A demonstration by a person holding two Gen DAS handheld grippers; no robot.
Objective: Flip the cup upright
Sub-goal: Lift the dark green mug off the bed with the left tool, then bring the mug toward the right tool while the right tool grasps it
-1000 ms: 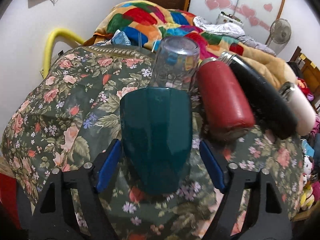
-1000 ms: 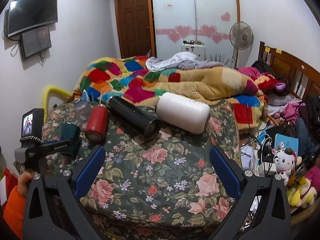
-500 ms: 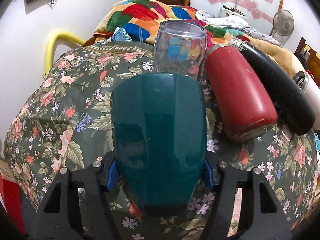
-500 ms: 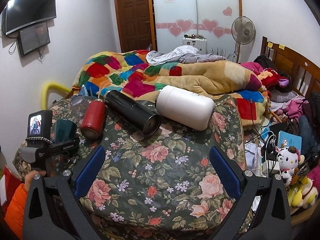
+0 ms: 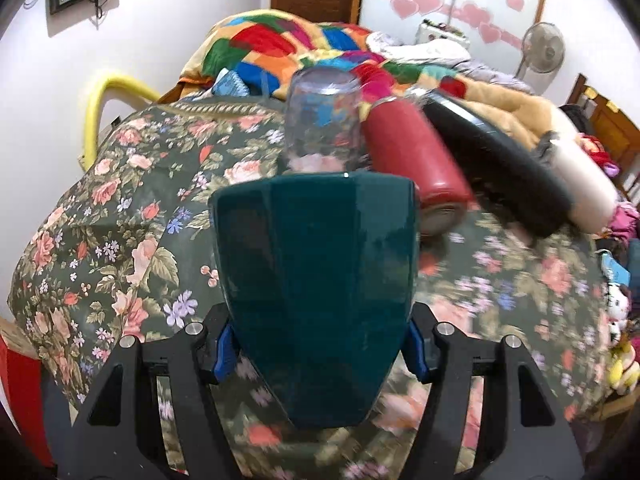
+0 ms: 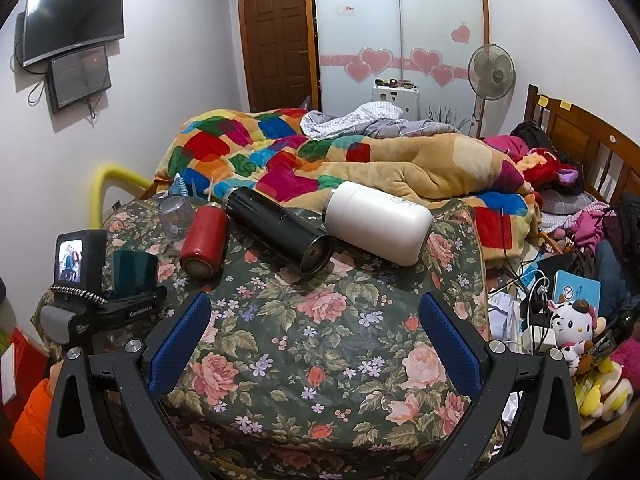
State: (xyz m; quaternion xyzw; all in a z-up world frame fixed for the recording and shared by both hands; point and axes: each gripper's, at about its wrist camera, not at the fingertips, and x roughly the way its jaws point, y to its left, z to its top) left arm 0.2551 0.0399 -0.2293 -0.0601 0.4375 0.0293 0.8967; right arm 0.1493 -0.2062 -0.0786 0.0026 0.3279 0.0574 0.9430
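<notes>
A dark green cup (image 5: 316, 280) fills the middle of the left wrist view. My left gripper (image 5: 318, 350) is shut on its lower part, and its blue pads (image 5: 223, 350) press both sides. The cup is lifted off the floral cloth (image 5: 132, 248). In the right wrist view the same cup (image 6: 132, 270) shows at far left, held in the left gripper (image 6: 132, 300). My right gripper (image 6: 312, 332) is open and empty above the near part of the cloth (image 6: 320, 344).
A clear glass (image 5: 322, 120) stands upside down behind the cup. A red bottle (image 6: 204, 242), a black flask (image 6: 280, 230) and a white flask (image 6: 378, 222) lie on their sides. A bed with a patchwork quilt (image 6: 280, 152) is behind. Clutter and toys (image 6: 570, 326) lie at right.
My left gripper has closed on the green cup and lifted it, and the left view is blurred by motion. The right gripper stays open, its view shifted slightly.
</notes>
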